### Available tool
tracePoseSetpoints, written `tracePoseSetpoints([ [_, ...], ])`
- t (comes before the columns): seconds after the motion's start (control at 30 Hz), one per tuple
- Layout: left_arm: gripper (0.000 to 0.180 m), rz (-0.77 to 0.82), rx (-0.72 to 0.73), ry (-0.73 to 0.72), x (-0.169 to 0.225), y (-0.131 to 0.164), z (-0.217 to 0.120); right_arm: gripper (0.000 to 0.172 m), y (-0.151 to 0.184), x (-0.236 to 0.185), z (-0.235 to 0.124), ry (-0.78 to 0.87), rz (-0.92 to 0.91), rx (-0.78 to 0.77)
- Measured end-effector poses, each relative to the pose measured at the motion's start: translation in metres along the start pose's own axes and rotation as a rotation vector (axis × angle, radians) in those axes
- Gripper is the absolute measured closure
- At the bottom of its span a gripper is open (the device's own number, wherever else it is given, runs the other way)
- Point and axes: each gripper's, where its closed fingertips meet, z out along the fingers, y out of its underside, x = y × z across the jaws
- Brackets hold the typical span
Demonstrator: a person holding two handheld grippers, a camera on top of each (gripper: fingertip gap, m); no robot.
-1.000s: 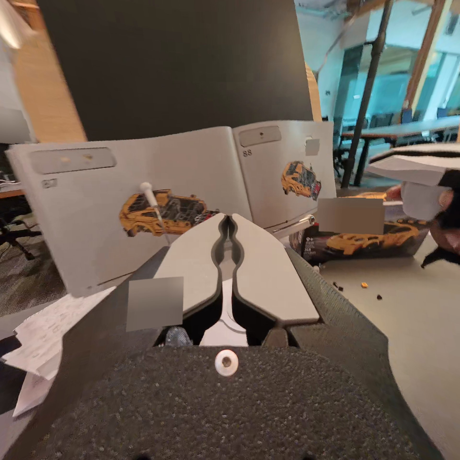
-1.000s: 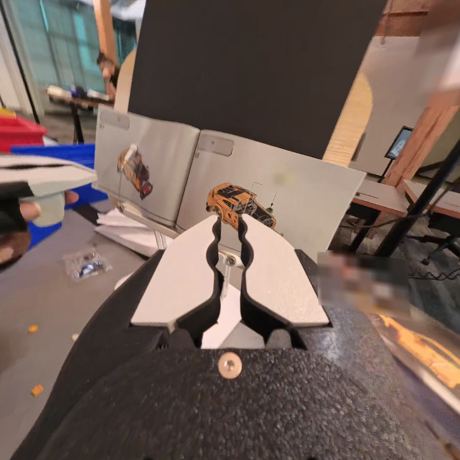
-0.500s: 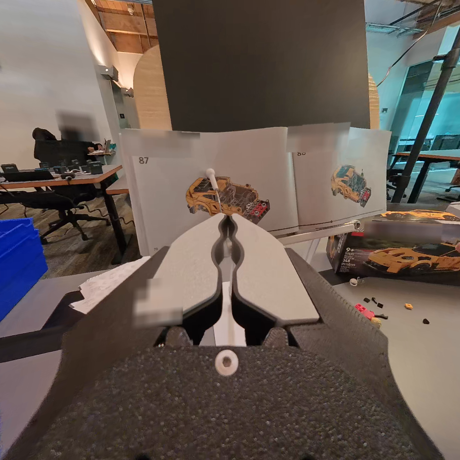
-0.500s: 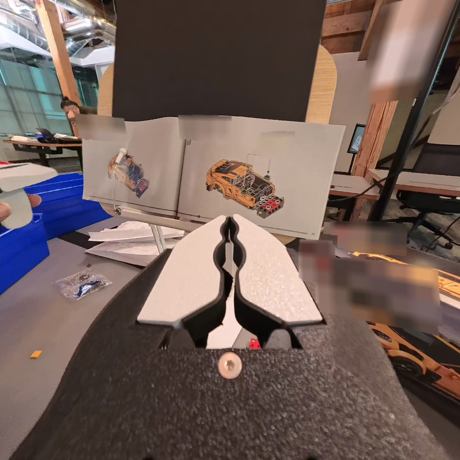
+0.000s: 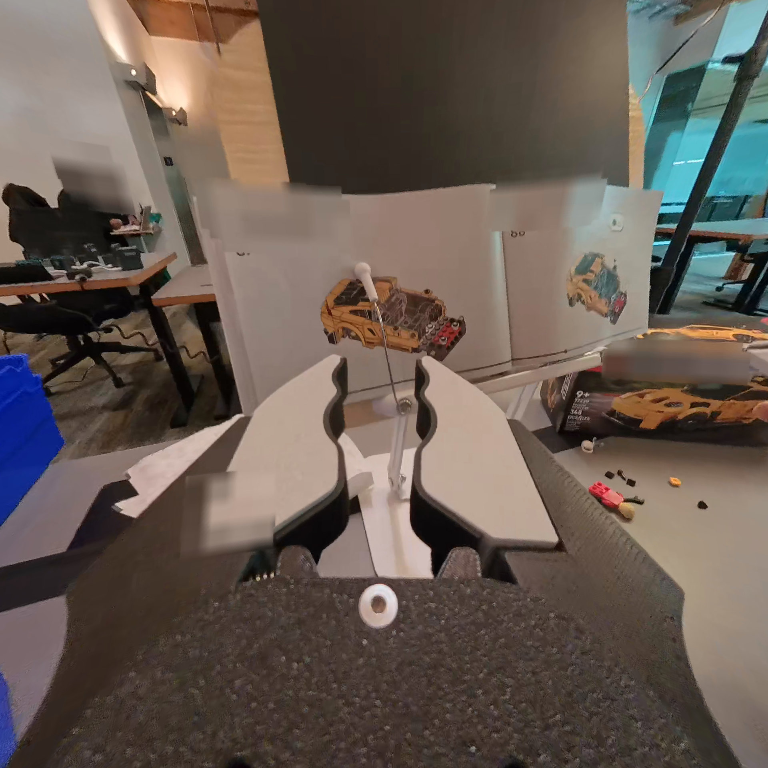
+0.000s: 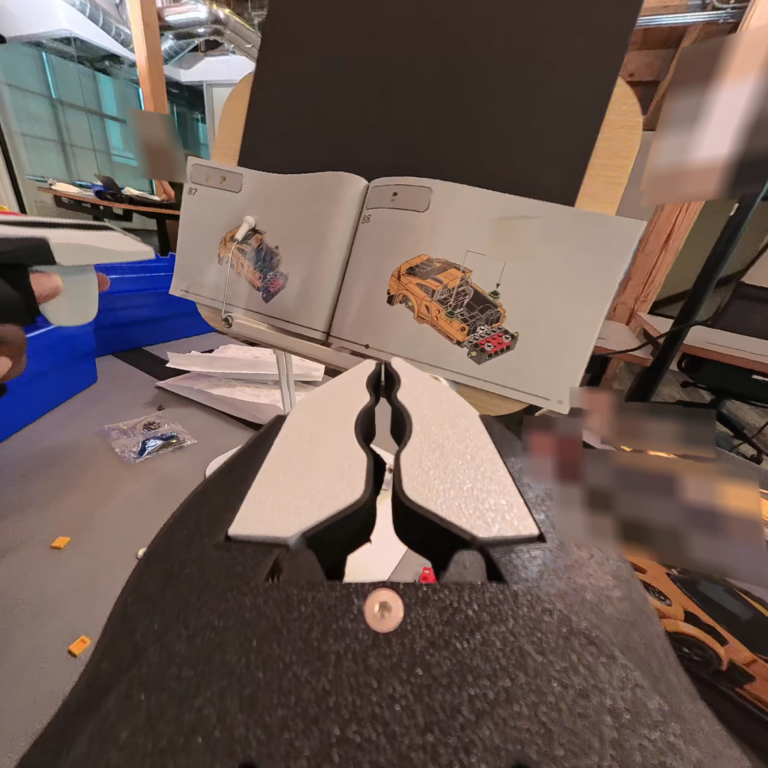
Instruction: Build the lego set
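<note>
Left claw is open a moderate way and grips nothing. The thin wire page clip of the bookstand shows in the gap behind it, touching neither finger. Right claw is closed, tips together, nothing visibly pinched. It sits just below the lower edge of the open booklet.

The booklet is propped upright on the stand at the back of the worktop. Its left page is pinned by the clip, and the right page looks free.

Risks, my read:
- The left claw is close to the clip, so a nudge could spring it and let the page flop.
- The right claw tip is under the free page. A lift could crease it or tip the light stand.
- Loose small bricks and a parts bag are on the worktop and easy to sweep off.

Writing: there are page numbers on the booklet and print on the toy car box. I'm not quoting any of it.
</note>
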Motion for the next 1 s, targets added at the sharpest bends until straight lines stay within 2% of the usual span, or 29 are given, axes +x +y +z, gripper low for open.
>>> tracePoseSetpoints([
  [0.07, 0.152, 0.038, 0.026, -0.025, -0.005, -0.009, -0.001, 0.171, 0.000, -0.002, 0.000, -0.007, -0.010, 0.004],
  [0.17, 0.178, 0.091, 0.077, -0.071, -0.012, -0.031, 0.001, 0.171, 0.002, -0.004, 0.002, -0.014, 0.004, 0.003],
  [0.2, 0.180, 0.107, 0.087, -0.087, -0.016, -0.036, 0.002, 0.171, 0.004, -0.005, 0.003, -0.019, 0.006, -0.003],
  [0.5, 0.180, 0.140, 0.146, -0.191, -0.051, -0.066, 0.024, 0.171, 0.006, -0.007, 0.004, -0.025, -0.023, -0.010],
  [0.67, 0.180, 0.107, 0.115, -0.148, -0.053, -0.058, 0.024, 0.170, 0.018, -0.009, 0.007, -0.038, -0.026, -0.042],
  [0.8, 0.180, 0.169, -0.076, 0.069, -0.018, -0.037, 0.025, 0.170, 0.015, -0.010, 0.006, -0.039, -0.052, -0.032],
  [0.9, 0.180, 0.284, -0.323, 0.242, 0.012, -0.003, 0.009, 0.170, 0.008, -0.002, 0.002, -0.028, -0.050, -0.018],
  [1.0, 0.175, 0.350, -0.642, 0.385, 0.032, 0.049, -0.024, 0.171, 0.001, 0.008, -0.005, -0.018, -0.051, -0.012],
])
